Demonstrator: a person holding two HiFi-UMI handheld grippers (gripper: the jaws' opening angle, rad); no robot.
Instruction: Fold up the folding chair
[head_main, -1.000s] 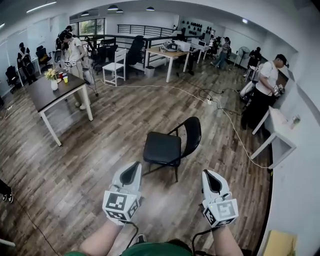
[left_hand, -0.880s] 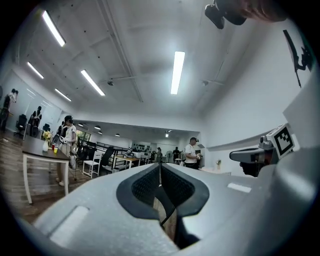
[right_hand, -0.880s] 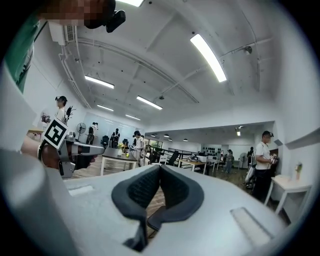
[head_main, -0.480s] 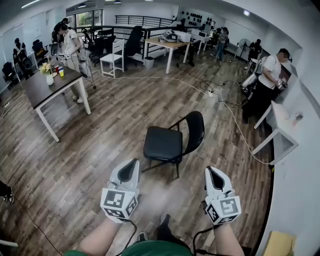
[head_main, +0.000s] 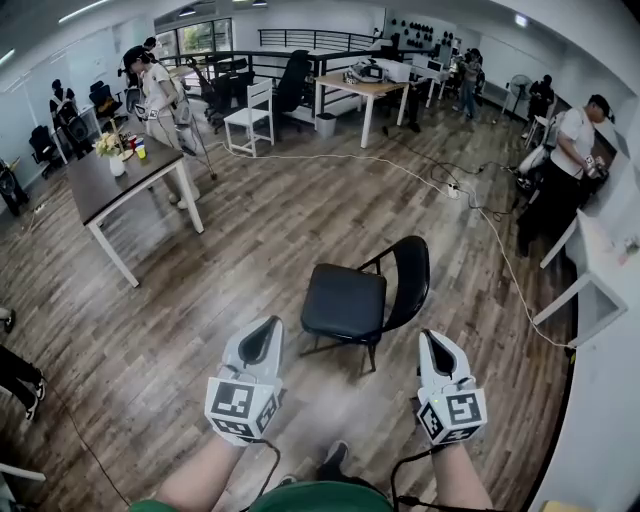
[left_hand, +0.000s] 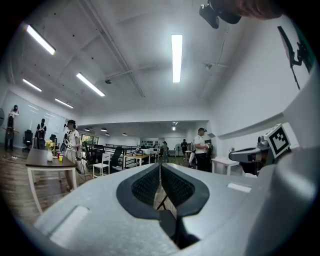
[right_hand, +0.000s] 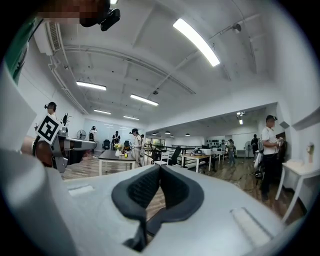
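A black folding chair (head_main: 358, 300) stands unfolded on the wooden floor, its seat towards me and its backrest (head_main: 411, 280) at the right. My left gripper (head_main: 267, 330) hangs just short of the seat's near left corner, shut and empty. My right gripper (head_main: 433, 343) floats a little below and to the right of the backrest, also shut with nothing in it. Neither one touches the chair. In the left gripper view the jaws (left_hand: 160, 170) meet at their tips, with a thin strip of chair leg behind them. The right gripper view shows its jaws (right_hand: 160, 171) meeting likewise.
A dark table (head_main: 120, 175) with flowers and cups stands at the left. A white desk (head_main: 590, 260) lines the right wall. A white cable (head_main: 505, 255) snakes over the floor beyond the chair. Several people stand around the room's edges. A white chair (head_main: 252, 115) stands further back.
The chair has come closer and sits lower in the head view. Both grippers have advanced towards it and stay shut. My shoe now shows below.
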